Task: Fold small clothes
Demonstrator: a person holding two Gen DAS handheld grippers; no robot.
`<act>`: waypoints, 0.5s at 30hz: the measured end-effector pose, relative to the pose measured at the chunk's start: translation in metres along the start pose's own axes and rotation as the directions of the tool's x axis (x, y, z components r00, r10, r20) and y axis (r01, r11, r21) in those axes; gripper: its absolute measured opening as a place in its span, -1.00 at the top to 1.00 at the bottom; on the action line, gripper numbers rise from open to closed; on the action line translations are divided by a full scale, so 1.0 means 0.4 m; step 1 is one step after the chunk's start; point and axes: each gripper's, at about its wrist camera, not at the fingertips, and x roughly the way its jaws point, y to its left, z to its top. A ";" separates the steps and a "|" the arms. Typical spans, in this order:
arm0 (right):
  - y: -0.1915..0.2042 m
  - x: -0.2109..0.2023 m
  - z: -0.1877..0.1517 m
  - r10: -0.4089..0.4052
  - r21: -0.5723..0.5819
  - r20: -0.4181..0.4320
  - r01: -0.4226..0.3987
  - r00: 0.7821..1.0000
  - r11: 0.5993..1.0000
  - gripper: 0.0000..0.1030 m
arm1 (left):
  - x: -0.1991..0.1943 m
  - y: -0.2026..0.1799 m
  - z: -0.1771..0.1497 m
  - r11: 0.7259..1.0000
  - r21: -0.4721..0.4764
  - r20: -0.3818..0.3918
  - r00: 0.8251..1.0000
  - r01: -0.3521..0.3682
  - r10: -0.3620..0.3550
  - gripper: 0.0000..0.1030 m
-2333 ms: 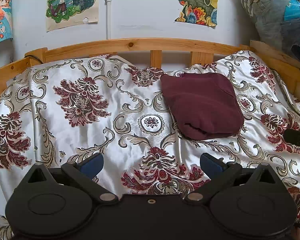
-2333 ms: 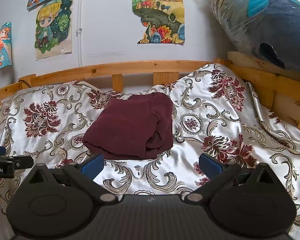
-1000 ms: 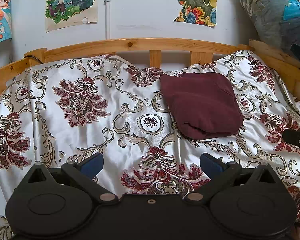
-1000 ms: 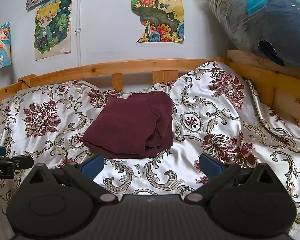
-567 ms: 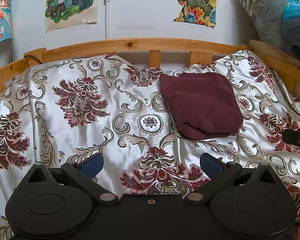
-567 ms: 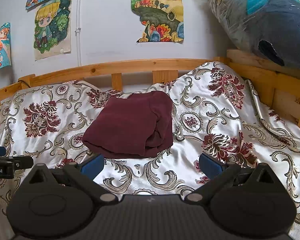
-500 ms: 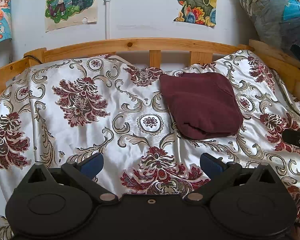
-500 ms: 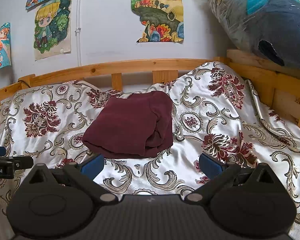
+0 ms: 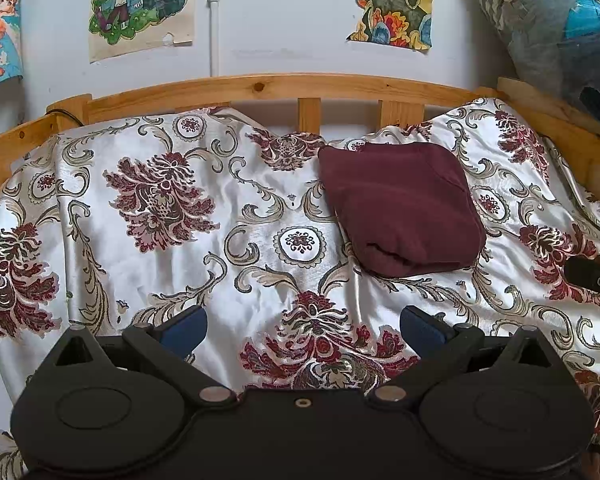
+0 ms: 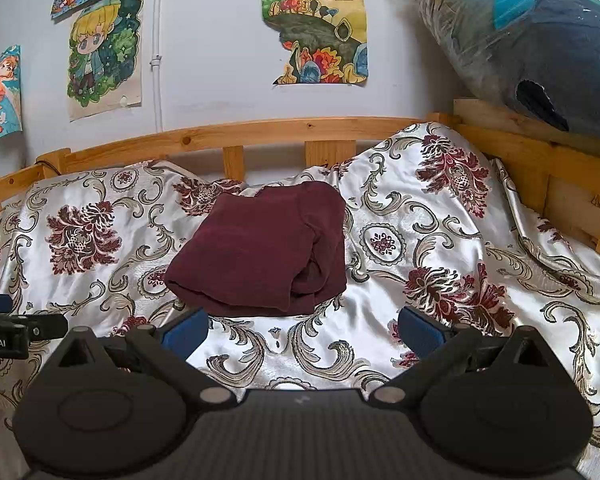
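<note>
Nothing much has changed in the last moments. Our left gripper [image 9: 302, 326] and right gripper [image 10: 302, 326] stay low over the bed, both with fingers spread wide and holding nothing. The dark red cloth [image 9: 400, 208] has not moved either. It lies folded into a thick little square, right of the middle in the left view and just above the middle in the right view. We think that means this piece is done and we are waiting for the next one.

The shiny flowered bedspread [image 9: 172, 248] gives us lots of free room on the left side of both views. The wooden bed rail [image 9: 260, 86] runs along the top behind the cloth, and more wood rises at the right edge. A big plastic-wrapped bundle [image 10: 540, 40] sits in the upper right, so we should keep low there.
</note>
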 end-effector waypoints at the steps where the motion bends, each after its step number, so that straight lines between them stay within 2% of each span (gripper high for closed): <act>1: 0.000 -0.001 0.000 0.000 0.001 0.000 0.000 1.000 1.000 -1.00 | -0.001 -0.002 -0.001 1.000 0.000 0.000 1.000 0.000 0.000 -0.99; 15: 0.001 -0.001 0.001 0.000 0.001 -0.002 0.000 1.000 1.000 -1.00 | 0.001 -0.001 0.000 1.000 0.000 -0.008 1.000 -0.001 0.001 -0.99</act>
